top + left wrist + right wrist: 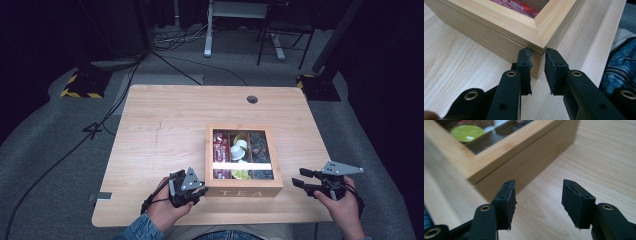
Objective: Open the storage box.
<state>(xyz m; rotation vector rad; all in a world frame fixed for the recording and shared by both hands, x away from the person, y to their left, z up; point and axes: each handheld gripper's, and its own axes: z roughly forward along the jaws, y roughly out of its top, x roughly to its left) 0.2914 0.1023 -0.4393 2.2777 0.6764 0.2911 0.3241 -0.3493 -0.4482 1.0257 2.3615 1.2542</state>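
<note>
Tea box (pixel 499 27) corner: left hand-held gripper (pixel 538 53) prob. clamped.

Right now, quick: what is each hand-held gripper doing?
Left hand-held gripper: closed on a corner of the tea box.
Right hand-held gripper: open, holding nothing.

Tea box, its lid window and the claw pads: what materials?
Tea box: light wood, matt, looks unvarnished; straight grain and mitred lid corner show in the left gripper view. Lid window: clear glass or acrylic, judging by the bright reflected strip; which one, I can't tell. Left claw pads: black, matt, rough-edged, probably rubber or foam.
</note>
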